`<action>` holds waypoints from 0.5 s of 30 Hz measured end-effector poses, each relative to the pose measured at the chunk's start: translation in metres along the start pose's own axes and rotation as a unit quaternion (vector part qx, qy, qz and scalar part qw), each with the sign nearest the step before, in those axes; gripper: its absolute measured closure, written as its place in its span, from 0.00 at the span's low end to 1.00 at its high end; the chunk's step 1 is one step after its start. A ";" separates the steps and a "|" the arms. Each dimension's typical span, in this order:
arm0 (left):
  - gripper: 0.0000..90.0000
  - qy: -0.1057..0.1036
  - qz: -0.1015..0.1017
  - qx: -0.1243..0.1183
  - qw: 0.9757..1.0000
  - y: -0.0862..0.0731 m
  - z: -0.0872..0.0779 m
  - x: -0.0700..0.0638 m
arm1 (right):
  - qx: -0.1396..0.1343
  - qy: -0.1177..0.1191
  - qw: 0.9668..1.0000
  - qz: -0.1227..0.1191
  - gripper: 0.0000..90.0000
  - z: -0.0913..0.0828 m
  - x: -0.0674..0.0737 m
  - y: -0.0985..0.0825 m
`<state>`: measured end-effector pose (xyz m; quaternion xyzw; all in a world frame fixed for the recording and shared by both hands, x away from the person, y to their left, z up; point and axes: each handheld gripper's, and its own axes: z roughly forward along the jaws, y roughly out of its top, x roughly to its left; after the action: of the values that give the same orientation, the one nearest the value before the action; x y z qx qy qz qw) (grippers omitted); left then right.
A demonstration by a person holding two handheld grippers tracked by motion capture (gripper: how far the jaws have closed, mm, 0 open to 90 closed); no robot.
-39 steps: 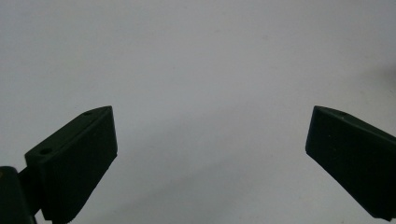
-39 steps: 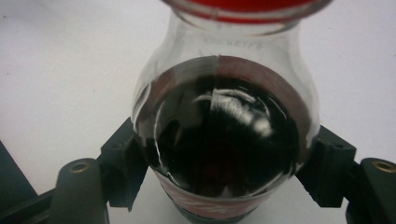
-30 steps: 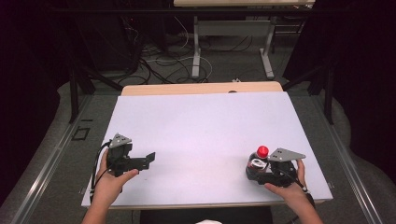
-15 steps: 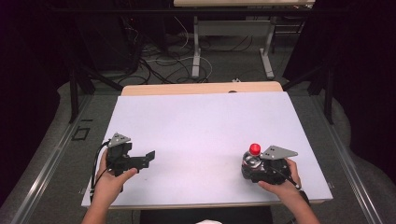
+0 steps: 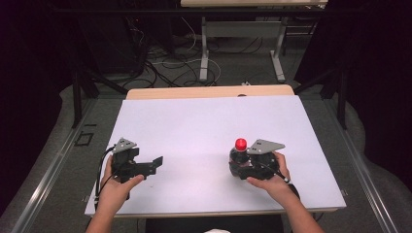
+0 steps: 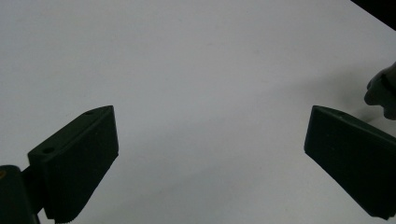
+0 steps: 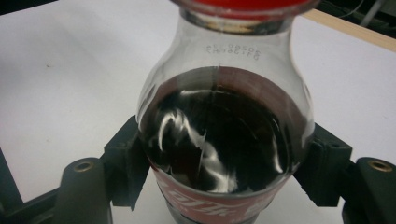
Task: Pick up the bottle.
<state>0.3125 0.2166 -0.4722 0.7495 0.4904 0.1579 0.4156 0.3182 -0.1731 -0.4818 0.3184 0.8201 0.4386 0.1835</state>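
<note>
A: High view, item one: a cola bottle (image 5: pixel 239 154) with a red cap (image 5: pixel 241 143), standing upright on the white table (image 5: pixel 204 126), near edge, right of centre. We list the right gripper (image 5: pixel 238 165) as clamped on it.

B: Right gripper view agrees. The black jaws press the bottle's body from both sides just above the red label (image 7: pixel 210 198), below the shoulder. We judge that a low grip on the wide part keeps it upright and steady; dark liquid fills it to the shoulder.

A: Item two: the left gripper (image 5: pixel 156 164), near left, well apart from the bottle.

B: Left gripper view: jaws spread wide, nothing between them but bare table. We enter it as released and holding nothing, likely kept free for whatever comes next.
</note>
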 end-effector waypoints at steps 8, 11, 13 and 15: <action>0.03 -0.007 0.004 -0.002 1.000 0.003 0.002 -0.006 | -0.001 0.035 0.999 -0.012 0.32 0.023 0.012 0.014; 0.03 -0.010 0.008 -0.008 1.000 0.006 0.003 -0.011 | -0.001 0.040 0.999 -0.020 0.32 0.030 0.016 0.016; 0.04 -0.017 0.013 -0.006 1.000 0.009 0.004 -0.015 | -0.003 0.048 0.999 -0.020 0.32 0.033 0.017 0.017; 0.04 -0.025 0.019 -0.004 1.000 0.013 0.004 -0.021 | 0.000 0.051 0.999 -0.016 0.32 0.034 0.019 0.017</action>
<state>0.3131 0.1943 -0.4612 0.7606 0.4650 0.1494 0.4277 0.3301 -0.1327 -0.4866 0.2825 0.8336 0.4508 0.1488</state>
